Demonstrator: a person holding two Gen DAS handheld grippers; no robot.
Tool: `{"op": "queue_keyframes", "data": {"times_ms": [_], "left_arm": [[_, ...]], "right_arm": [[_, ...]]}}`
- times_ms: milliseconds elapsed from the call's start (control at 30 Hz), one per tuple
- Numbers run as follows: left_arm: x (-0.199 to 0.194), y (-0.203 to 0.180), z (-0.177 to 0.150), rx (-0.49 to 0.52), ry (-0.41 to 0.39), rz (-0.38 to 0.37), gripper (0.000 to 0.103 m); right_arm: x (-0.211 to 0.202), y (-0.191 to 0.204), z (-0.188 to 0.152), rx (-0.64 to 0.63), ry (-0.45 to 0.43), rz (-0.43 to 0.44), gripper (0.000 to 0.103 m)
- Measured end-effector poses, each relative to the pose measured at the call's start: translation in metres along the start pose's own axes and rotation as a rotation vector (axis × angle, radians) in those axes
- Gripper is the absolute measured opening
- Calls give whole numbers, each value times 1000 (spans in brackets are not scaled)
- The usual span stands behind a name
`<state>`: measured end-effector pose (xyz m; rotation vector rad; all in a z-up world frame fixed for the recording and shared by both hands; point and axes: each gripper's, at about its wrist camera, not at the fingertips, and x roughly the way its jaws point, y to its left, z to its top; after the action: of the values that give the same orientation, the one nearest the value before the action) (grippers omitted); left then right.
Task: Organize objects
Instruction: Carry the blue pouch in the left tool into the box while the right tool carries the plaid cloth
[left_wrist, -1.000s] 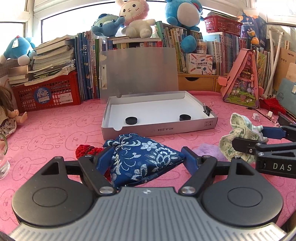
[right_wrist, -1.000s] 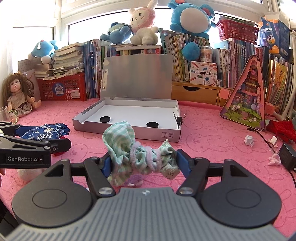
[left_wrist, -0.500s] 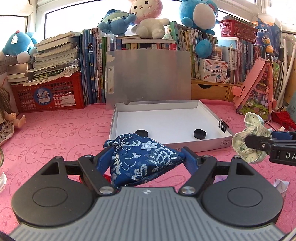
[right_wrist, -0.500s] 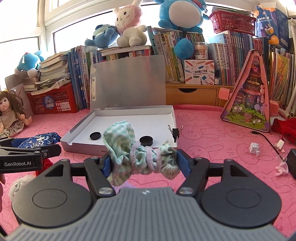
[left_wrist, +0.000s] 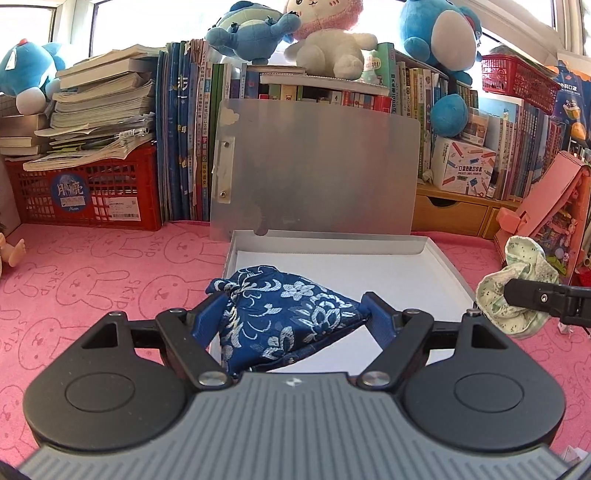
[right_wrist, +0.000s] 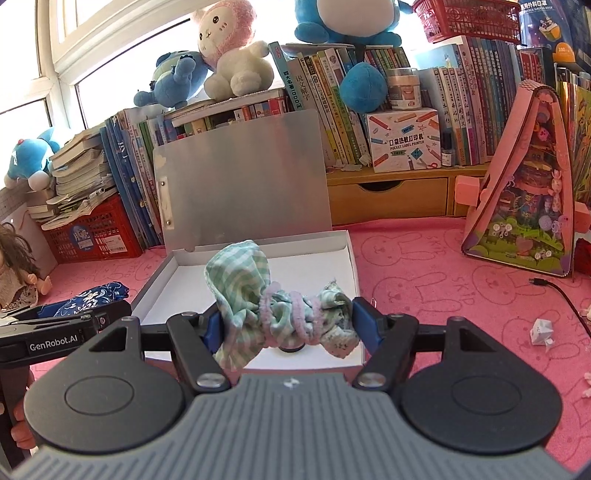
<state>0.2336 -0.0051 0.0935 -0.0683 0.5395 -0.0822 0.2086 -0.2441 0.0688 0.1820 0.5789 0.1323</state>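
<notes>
Flanking the open box (left_wrist: 448, 264): red crate (left_wrist: 88, 192), pink toy house (right_wrist: 524, 184).

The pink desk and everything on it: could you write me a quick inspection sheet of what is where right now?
Surface: pink bunny-print cloth, mostly bare near the box.
Job's things: open white shallow box with a silver lid; blue floral drawstring pouch; green checked cloth bundle.
Clutter: crumpled white paper scrap; pink triangular dollhouse.
Grippers: left gripper clamps the pouch; right gripper clamps the bundle, both over the box's near edge.
Cables: black cable on the cloth at right.
Surroundings: books, red plastic crate, plush toys, doll.
</notes>
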Motion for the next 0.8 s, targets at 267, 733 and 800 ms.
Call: {"op": "queue_keyframes", "data": {"times_ms": [267,733,800], "left_arm": [[52,4,13,8,52,41,82],[96,-1,3,39,81,43,83],[99,-1,0,45,91,44,83]], "right_arm": [[47,1,14,13,52,-16,71],[92,8,3,10,99,-19,71],[96,8,0,11,105,-22,71]]}}
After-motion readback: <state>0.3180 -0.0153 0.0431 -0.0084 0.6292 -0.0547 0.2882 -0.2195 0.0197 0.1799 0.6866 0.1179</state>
